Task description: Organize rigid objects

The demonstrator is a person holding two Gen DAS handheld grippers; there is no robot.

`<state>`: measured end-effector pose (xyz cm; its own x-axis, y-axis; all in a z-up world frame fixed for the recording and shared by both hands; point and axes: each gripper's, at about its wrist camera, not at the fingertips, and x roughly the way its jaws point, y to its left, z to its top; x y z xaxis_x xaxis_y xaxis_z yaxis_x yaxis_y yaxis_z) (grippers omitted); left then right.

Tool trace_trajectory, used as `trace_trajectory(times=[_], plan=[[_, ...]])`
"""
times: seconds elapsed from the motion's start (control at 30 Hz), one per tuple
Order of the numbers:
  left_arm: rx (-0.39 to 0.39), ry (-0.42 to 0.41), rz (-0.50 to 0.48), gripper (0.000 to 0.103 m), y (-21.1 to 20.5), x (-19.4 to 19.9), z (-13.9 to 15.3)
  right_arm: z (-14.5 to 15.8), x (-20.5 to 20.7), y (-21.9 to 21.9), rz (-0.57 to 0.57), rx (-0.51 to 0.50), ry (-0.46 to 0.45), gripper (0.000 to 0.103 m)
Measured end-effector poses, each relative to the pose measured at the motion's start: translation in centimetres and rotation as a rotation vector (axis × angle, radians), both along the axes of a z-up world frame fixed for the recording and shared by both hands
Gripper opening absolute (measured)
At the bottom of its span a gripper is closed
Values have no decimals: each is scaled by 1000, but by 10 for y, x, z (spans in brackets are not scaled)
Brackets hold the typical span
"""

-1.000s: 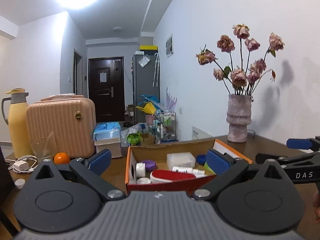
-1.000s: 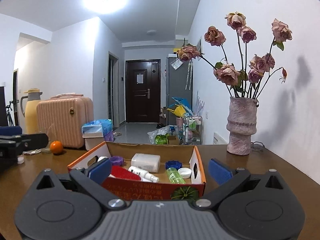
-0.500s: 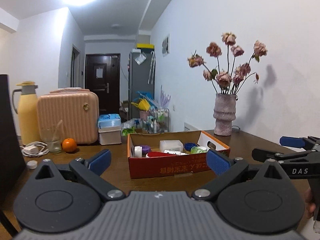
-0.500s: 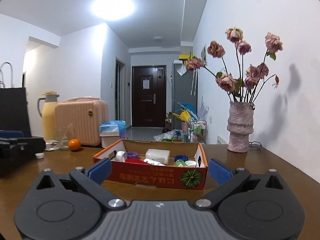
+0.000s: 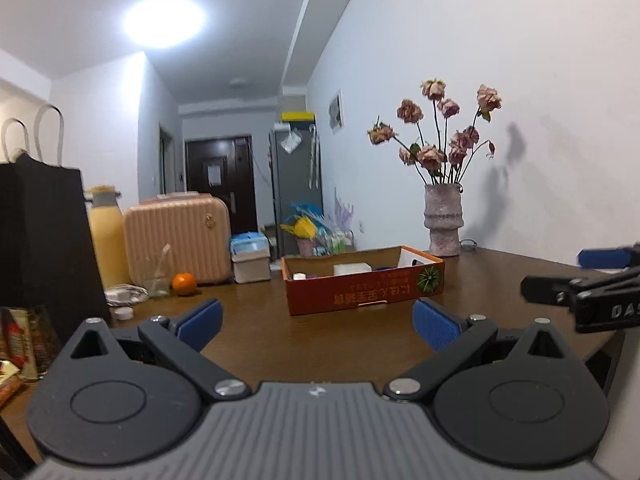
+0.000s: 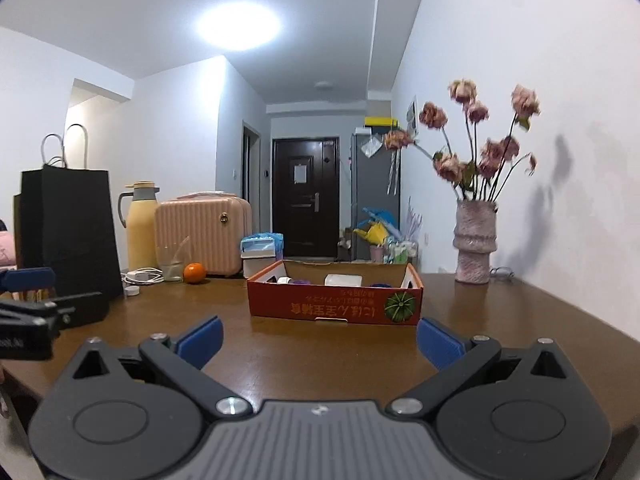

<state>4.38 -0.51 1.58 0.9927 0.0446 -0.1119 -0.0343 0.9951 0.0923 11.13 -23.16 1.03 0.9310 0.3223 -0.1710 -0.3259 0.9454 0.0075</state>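
Two hand-held grippers, the left hand-held gripper (image 5: 316,322) and the right hand-held gripper (image 6: 318,340), are held spread wide and empty above a brown table (image 6: 320,360). Well ahead stands an open cardboard box (image 6: 334,306), with small rigid items (image 6: 343,279) seen inside, perhaps bottles and lids. Either sorting is finished or yet to come; this cannot be settled.

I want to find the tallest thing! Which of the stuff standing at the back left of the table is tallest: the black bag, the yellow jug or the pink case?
The black paper bag: its top and handles rise above the yellow jug and the pink case.
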Motion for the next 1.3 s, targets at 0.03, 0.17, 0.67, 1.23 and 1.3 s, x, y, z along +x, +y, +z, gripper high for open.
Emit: trace_trajectory(times=[0.03,0.17,0.67,1.23,1.3], plan=[[5,-5,4,103,-1,-8,-4,-2,-12,1,-10,-14,-11,103],[-8,14,8,103,-4,-40,-14,-9,-51,3,-80,4,-26,103],[-31,-45,1,103,-4,-52,-5,-12,-78,4,-66,58,9,103],[-33,-34,-9,103,-2,-50,-5,-13,-76,7,-61,50,11,103],[-32,-35,-10,103,-2,-50,-5,-14,-77,7,-59,50,10,103]])
